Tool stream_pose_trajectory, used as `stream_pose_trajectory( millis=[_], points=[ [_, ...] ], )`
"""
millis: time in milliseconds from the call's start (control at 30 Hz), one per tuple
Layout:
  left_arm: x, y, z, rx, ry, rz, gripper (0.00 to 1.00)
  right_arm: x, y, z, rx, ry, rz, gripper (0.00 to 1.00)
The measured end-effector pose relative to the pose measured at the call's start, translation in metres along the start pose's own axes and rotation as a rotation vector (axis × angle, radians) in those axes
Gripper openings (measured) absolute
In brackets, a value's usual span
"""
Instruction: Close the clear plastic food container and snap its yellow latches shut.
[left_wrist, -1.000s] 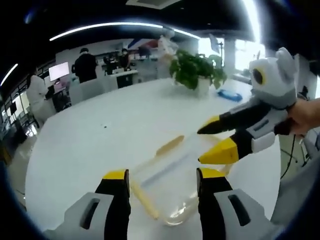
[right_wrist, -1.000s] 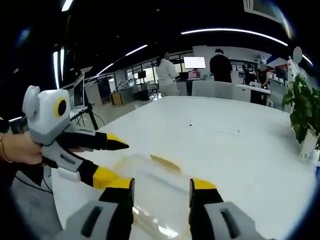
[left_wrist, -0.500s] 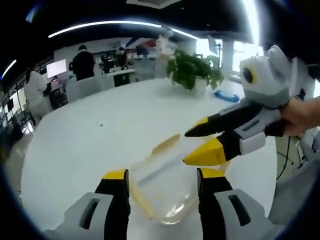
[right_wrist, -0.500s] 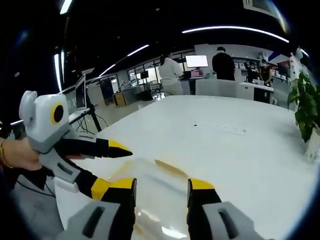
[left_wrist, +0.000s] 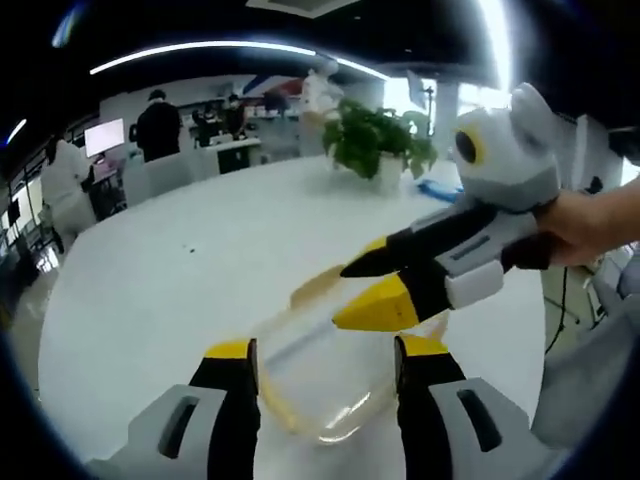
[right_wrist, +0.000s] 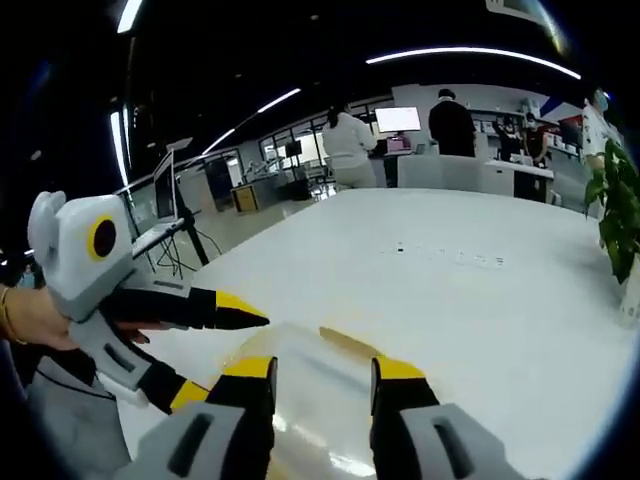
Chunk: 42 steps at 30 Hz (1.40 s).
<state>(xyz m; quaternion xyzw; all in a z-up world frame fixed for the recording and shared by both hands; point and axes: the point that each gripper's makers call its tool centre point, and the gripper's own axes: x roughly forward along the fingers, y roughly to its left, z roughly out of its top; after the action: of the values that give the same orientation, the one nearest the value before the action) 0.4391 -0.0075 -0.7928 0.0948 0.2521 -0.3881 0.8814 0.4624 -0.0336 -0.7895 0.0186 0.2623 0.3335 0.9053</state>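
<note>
Container (left_wrist: 310, 385) sits on the white table (left_wrist: 180, 290) between my left gripper (left_wrist: 322, 352) jaws, which are spread and grasping nothing; the right gripper (left_wrist: 365, 290), released, reaches over its far yellow latch (left_wrist: 312, 286).

From the right gripper view, my right gripper (right_wrist: 322, 368) gapes over the container (right_wrist: 320, 400), the left gripper (right_wrist: 225, 355) alongside.

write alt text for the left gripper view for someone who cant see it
A clear plastic container with yellow latches lies on a white table, between the open yellow-tipped jaws of the left gripper. The right gripper, held in a hand, reaches in over it, jaws open. A potted plant stands behind.
</note>
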Motion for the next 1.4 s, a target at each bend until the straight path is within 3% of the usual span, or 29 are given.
stream_pose_trajectory(
  millis=[500, 600, 800, 1067, 1400],
  points=[
    [0.003, -0.026, -0.003, 0.086, 0.007, -0.122, 0.54, 0.007, -0.007, 0.004, -0.048, 0.035, 0.030, 0.37],
    [0.002, -0.034, -0.008, 0.181, 0.033, -0.169, 0.56, 0.009, -0.009, 0.005, -0.060, 0.046, 0.045, 0.37],
    [0.005, -0.033, -0.010, 0.204, 0.045, -0.149, 0.58, 0.013, -0.007, 0.005, -0.084, 0.071, 0.079, 0.38],
    [0.007, -0.024, -0.022, 0.360, 0.111, -0.099, 0.55, 0.016, -0.011, 0.007, -0.104, 0.098, 0.109, 0.38],
    [0.008, -0.024, -0.022, 0.370, 0.115, -0.103, 0.54, 0.016, -0.017, 0.005, -0.104, 0.132, 0.148, 0.37]
  ],
)
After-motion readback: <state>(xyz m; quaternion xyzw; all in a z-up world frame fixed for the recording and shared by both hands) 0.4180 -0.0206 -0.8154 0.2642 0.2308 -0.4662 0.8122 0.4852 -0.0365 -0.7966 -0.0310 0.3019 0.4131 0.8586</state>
